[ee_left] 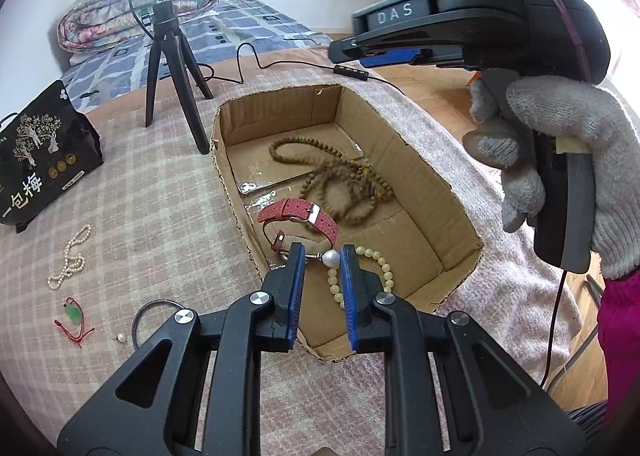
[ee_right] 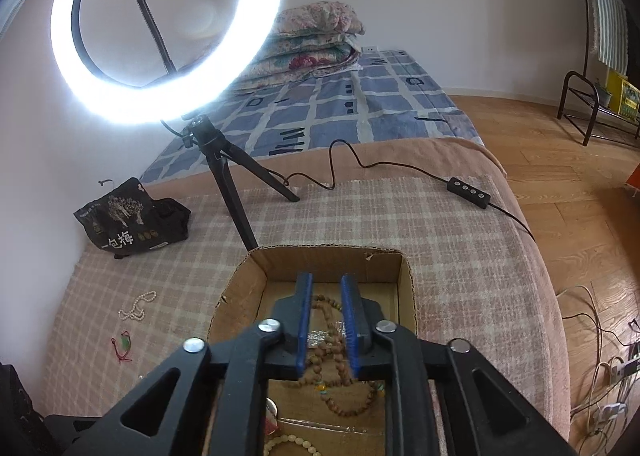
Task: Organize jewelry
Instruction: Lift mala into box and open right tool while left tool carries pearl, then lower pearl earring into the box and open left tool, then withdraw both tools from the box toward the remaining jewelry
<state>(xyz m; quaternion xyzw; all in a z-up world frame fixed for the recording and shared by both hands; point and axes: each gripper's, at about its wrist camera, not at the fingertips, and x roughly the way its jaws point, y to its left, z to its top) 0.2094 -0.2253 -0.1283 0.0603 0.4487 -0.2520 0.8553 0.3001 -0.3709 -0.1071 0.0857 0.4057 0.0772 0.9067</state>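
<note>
**Pearl piece sits between your left claw's pads**

Your left claw (ee_left: 323, 256) is slightly spread over the cardboard box (ee_left: 460, 216), pearl pendant (ee_left: 331, 257) between its tips, untouched; remaining pearl necklace (ee_left: 70, 256) lies at nine o'clock, nearer your left; right claw (ee_right: 326, 288) hovers spread above wooden beads (ee_right: 332, 360)

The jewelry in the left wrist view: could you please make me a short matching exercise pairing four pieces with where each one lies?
Things:
1. red watch
2. brown bead strand
3. white pearl necklace
4. green pendant on red cord

Places:
A. on the blanket, just in front of the black bag
B. in the cardboard box, toward its far end
C. on the blanket, nearest the camera of the four, by a thin dark ring
D. in the cardboard box, just beyond the left tool's tips

Pairs: 1-D, 2-B, 3-A, 4-C
</note>
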